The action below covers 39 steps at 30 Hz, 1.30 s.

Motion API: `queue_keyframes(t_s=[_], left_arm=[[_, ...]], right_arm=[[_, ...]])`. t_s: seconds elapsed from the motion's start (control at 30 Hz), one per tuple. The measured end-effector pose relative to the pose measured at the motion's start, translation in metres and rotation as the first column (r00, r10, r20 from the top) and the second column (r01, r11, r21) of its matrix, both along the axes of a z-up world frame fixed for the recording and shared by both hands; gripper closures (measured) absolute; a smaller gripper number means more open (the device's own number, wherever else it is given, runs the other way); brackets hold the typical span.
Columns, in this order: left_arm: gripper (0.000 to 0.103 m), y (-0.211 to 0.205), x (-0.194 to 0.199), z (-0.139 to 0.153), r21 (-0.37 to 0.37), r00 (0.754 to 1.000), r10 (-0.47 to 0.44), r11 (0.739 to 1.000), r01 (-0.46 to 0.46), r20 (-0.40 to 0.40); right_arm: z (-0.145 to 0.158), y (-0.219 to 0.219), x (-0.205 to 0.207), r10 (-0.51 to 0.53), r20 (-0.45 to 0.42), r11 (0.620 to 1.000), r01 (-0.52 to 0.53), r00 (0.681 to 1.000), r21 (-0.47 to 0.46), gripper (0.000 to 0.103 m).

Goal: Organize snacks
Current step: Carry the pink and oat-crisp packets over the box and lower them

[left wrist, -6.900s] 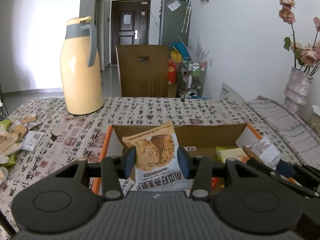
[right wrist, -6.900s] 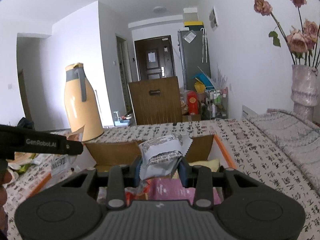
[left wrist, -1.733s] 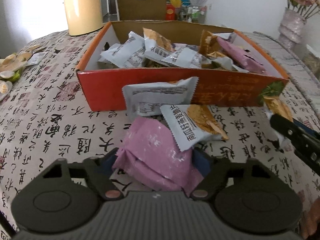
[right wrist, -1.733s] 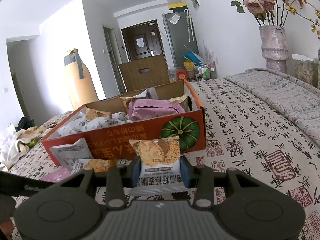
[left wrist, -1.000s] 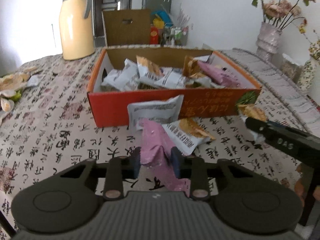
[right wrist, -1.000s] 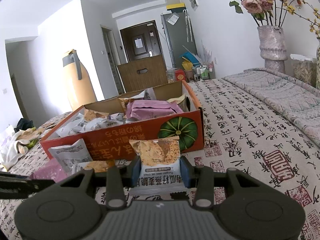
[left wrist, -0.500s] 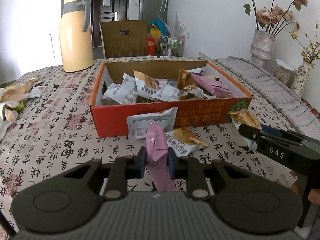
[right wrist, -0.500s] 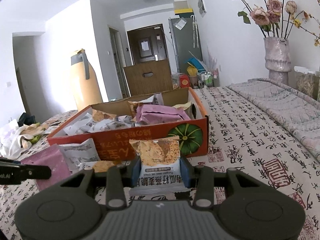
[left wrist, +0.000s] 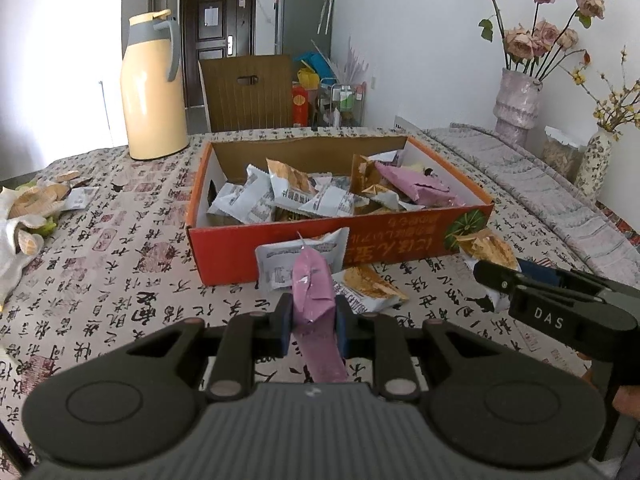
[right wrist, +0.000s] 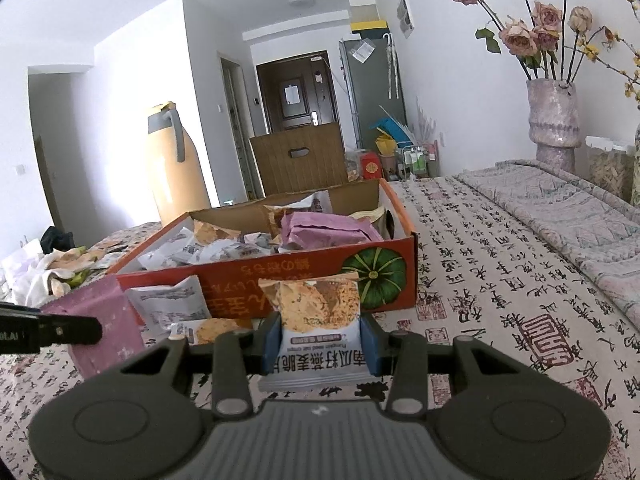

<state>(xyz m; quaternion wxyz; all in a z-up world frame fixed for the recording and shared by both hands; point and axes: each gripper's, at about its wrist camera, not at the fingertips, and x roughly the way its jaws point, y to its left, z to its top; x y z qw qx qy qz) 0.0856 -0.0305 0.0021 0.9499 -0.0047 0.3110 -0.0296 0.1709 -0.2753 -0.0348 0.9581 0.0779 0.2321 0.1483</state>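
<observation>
My left tongs clenched the purple packet, my right tongs the cracker packet, both before the box's near wall, ready for dropping in.

A box stands on the table with a heap of snack packets inside it. Two more packets lie on the table just in front of the box, and a jug stands behind it to the left. A vase stands behind it to the right.

The left hand-held gripper has picked the pink packet up (now pinched edge-on).
</observation>
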Motion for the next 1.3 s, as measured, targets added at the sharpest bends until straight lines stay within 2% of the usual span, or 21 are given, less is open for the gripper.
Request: queue_keyframes(t_s=[0.33,0.6,0.97,1.3], left_arm=[[0.081,0.0,0.0,0.026,0.018,0.997,-0.002,1.0,0.0,0.077],[0.081,-0.004,0.022,0.05,0.035,0.99,-0.002,0.999,-0.003,0.144],[0.081,-0.007,0.075,0.065,0.029,0.983,0.005,1.0,-0.011,0.183],[0.081,0.0,0.133,0.059,0.004,0.98,0.055,0.998,-0.057,0.191]], right_arm=[[0.02,0.009,-0.004,0.017,0.046,1.0,-0.017,0.999,-0.005,0.063],[0.039,0.022,0.014,0.027,0.09,1.0,-0.026,0.996,-0.013,0.063],[0.06,0.042,0.065,0.035,0.122,0.998,-0.029,0.992,-0.05,0.063],[0.063,0.053,0.125,0.005,0.108,0.998,0.001,0.994,-0.056,0.063]])
